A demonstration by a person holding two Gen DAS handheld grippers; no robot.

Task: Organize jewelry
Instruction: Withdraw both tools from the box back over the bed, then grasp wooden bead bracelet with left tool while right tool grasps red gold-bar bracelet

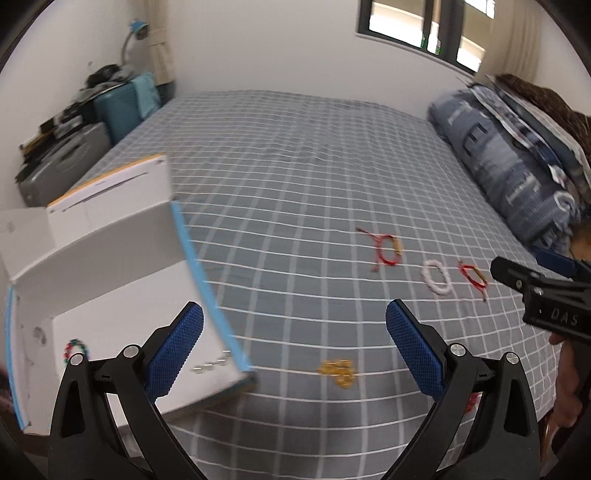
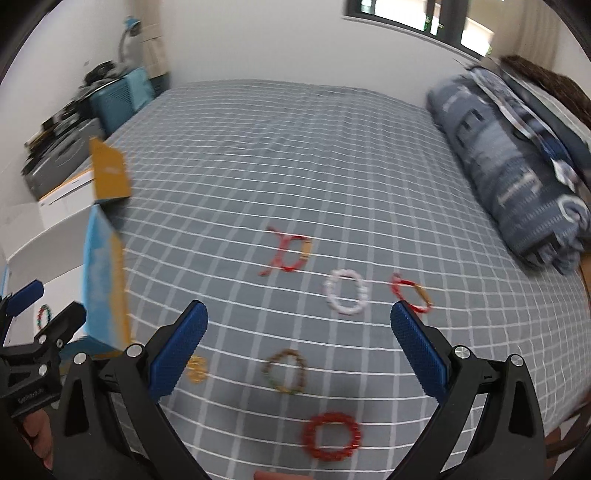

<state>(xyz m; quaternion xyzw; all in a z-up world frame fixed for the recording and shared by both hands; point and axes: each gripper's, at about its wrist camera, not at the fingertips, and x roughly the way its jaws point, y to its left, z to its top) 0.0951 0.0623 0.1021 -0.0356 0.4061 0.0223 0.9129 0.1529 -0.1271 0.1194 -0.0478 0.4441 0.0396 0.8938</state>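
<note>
Several bracelets lie on the grey checked bed (image 2: 295, 155). A red bead bracelet (image 2: 331, 435) is nearest, with a brown bead bracelet (image 2: 285, 371), a white bead bracelet (image 2: 345, 291), a gold chain pile (image 1: 338, 372), and two red cord bracelets (image 2: 290, 253) (image 2: 410, 293). An open white box (image 1: 110, 295) at the left holds a red-and-green bead bracelet (image 1: 74, 349). My left gripper (image 1: 295, 350) is open and empty beside the box. My right gripper (image 2: 297, 350) is open and empty above the brown bracelet.
A rolled blue quilt (image 2: 517, 173) lies along the bed's right side. Suitcases and clutter (image 1: 74, 147) stand against the wall at the left. A window (image 1: 424, 29) is at the back.
</note>
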